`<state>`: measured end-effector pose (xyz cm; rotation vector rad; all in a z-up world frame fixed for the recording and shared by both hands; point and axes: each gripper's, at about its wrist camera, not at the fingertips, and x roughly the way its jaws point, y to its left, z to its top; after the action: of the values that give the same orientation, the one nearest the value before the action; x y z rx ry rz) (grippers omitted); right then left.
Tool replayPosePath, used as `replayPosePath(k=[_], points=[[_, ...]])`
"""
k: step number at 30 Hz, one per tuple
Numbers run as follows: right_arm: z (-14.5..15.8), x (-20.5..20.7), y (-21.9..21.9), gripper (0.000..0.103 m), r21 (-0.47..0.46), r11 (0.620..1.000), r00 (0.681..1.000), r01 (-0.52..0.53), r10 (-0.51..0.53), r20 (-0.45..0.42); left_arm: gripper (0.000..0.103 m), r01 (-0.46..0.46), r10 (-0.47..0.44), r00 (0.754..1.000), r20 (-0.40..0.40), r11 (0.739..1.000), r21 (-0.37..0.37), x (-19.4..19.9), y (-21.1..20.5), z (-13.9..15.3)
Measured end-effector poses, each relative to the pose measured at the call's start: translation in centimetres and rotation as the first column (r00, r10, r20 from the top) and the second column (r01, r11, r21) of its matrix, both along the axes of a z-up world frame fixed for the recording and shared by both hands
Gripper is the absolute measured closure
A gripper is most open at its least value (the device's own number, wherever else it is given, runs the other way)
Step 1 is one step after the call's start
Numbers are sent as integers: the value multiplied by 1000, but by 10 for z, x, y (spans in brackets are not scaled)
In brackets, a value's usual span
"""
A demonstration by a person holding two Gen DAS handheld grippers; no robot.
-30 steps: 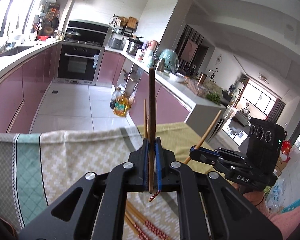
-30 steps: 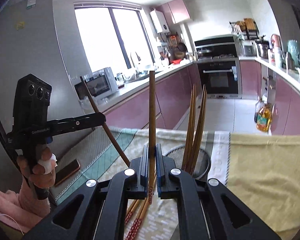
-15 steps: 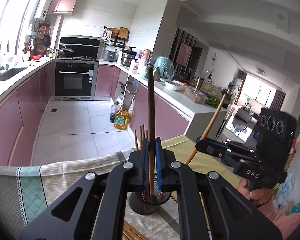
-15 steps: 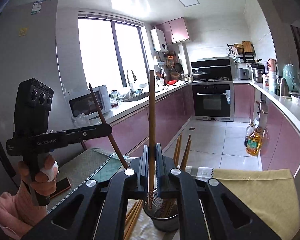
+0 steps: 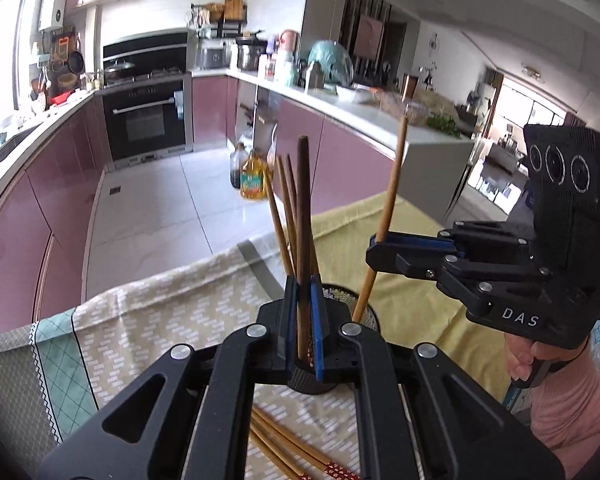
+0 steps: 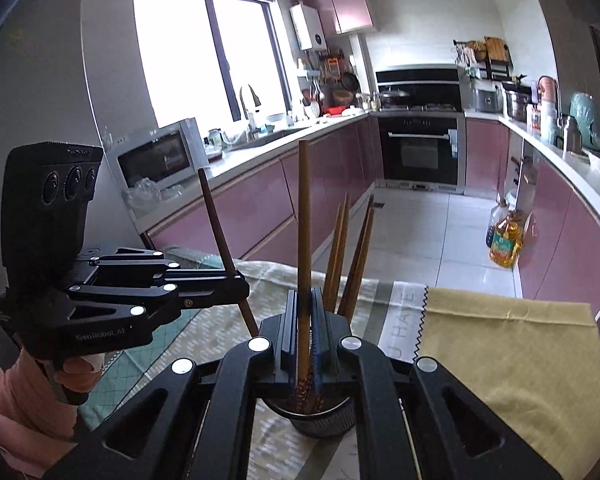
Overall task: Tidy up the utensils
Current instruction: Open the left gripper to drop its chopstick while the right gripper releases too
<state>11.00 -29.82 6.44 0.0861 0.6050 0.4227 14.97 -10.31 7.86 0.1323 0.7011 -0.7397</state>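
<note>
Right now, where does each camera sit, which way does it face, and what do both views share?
Left wrist: sits on the left tongs, shut on a dark chopstick; faces the oven, with the right tongs and hand on its right.
Right wrist: sits on the right tongs, shut on a light chopstick; faces the window, with the left tongs and hand on its left.
Shared: the holder, both held chopsticks, the oven.

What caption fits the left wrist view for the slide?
Left gripper clamps a dark brown wooden chopstick above the black mesh holder; right gripper holds a lighter wooden chopstick alongside.
</note>
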Motion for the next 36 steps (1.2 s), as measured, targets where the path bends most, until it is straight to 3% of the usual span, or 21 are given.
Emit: replayPosePath(k=[11,20,29,36], points=[[-20,17,5,95,-2,999,997,35,-35,-73,93,-36,37,998,-41,999,27,25,-10,-25],[-23,8,8,94,1,999,998,36,-35,-61,92,-62,61,997,-48,998,-23,18,1,-33],[-13,-40,27,74,-25,998,998,-57,58,36,68,-124,128,991,36,988,-92,-21,44,-28],[-28,-63,45,71,-35,991,992,-127,127,10,63,-200,200,980,-13,975,-94,-42,81,-54]])
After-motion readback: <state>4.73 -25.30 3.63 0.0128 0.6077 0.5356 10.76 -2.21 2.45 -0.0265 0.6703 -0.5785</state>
